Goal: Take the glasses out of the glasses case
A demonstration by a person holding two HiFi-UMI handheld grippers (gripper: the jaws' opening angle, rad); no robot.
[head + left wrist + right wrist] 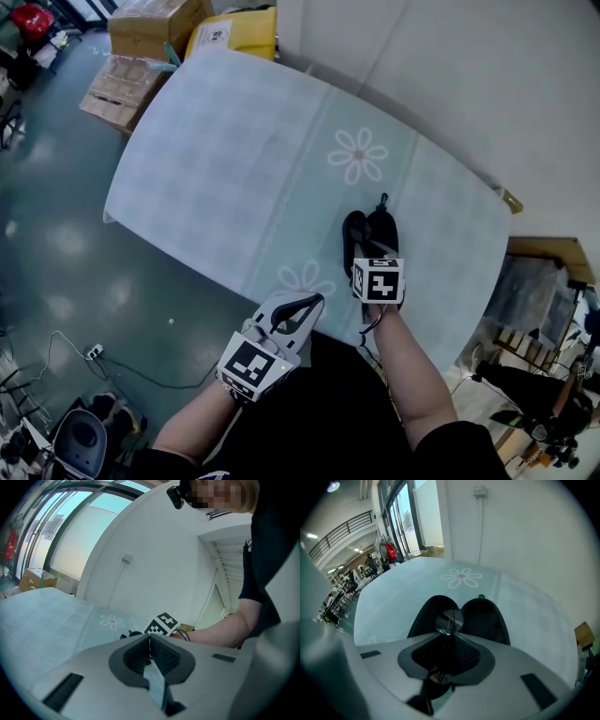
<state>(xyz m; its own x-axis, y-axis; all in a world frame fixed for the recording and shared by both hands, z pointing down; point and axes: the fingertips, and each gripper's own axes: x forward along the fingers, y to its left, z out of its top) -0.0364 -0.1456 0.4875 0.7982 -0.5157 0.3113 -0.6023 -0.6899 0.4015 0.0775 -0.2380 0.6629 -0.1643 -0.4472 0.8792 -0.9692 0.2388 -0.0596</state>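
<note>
A black glasses case (359, 232) lies open on the pale blue flowered tablecloth (234, 159), its two halves spread side by side (485, 618). My right gripper (372, 255) hovers at the case's near end, shut on thin-rimmed glasses (450, 619). One round lens stands up just past the jaws, in front of the open case. My left gripper (312, 303) is shut and holds nothing; it sits at the table's near edge, left of the right gripper. In the left gripper view its closed jaws (150, 639) point toward the right gripper's marker cube (162, 624).
Cardboard boxes (155, 28) and a yellow box (236, 33) stand on the floor beyond the table's far left end. A white wall (450, 84) runs along the table's far side. Cables and equipment lie on the floor at the lower left (84, 412).
</note>
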